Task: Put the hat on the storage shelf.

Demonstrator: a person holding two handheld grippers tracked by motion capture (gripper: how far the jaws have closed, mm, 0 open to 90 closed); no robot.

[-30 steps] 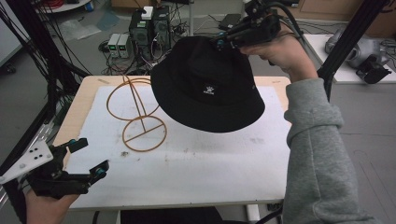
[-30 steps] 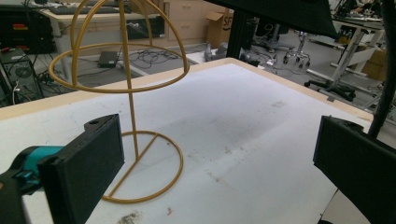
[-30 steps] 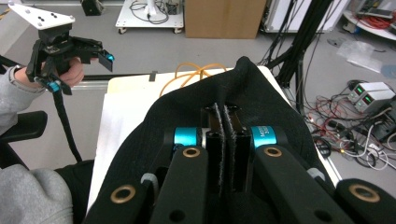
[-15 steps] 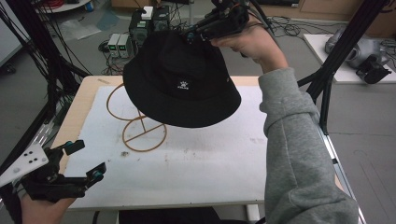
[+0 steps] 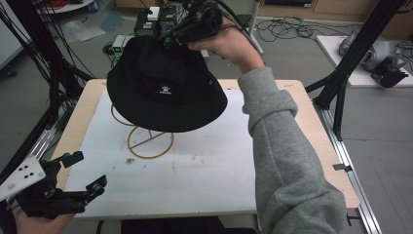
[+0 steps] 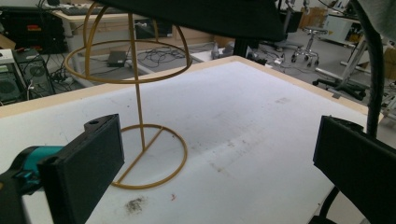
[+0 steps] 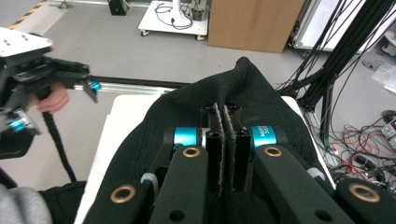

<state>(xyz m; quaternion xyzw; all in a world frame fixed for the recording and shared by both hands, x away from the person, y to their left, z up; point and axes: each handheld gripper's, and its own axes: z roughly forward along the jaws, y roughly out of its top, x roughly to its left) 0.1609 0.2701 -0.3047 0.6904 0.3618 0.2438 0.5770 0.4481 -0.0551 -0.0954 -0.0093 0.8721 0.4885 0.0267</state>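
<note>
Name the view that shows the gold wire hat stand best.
The left gripper view: the gold wire hat stand shows its dome, post and ring base standing on the white table top. In the high view the black bucket hat covers its dome, leaving the ring base. The right gripper view gives nothing of it.

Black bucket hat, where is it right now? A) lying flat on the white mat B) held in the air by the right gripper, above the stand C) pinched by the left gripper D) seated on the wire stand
B: the right gripper is shut on the black bucket hat, which hangs above the gold wire hat stand, while the left gripper sits open near the table edge.
</note>
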